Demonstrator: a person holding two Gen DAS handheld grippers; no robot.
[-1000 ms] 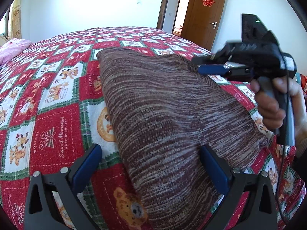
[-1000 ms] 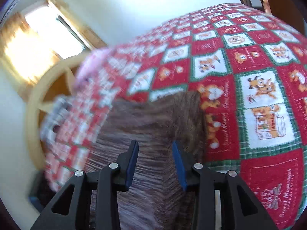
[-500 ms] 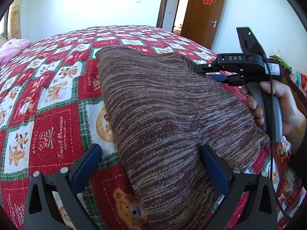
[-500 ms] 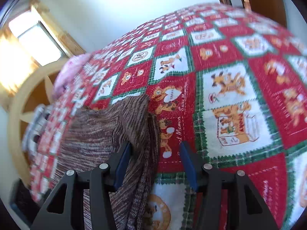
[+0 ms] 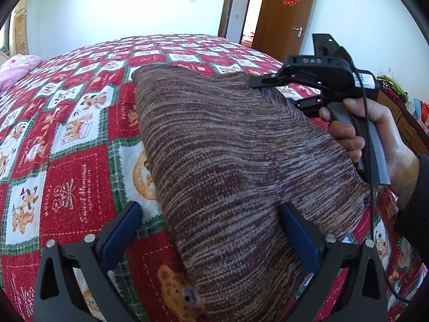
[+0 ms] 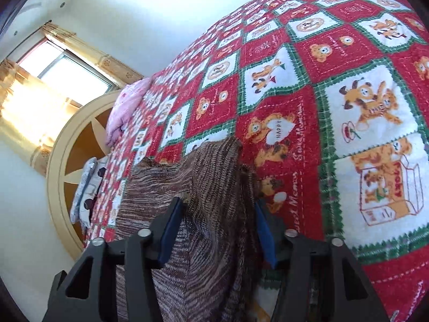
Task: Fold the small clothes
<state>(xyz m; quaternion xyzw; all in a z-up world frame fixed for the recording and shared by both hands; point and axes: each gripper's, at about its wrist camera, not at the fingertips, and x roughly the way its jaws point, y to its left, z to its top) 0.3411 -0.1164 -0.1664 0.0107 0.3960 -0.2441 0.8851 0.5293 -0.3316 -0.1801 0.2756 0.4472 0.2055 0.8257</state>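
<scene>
The brown knit garment [image 5: 228, 166] lies on the bed [image 5: 67, 161]. The left tool [image 5: 211, 225] is spread wide over its near end; the right tool [image 6: 217, 222] straddles its far corner, half-parted.

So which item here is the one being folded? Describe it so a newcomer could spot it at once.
Start at the bed with the red, white and green bear-print quilt. On it, between the two grippers, lies the sweater. It is the only brown, streaky knit there; the pink pillow lies far off at the head end.
</scene>
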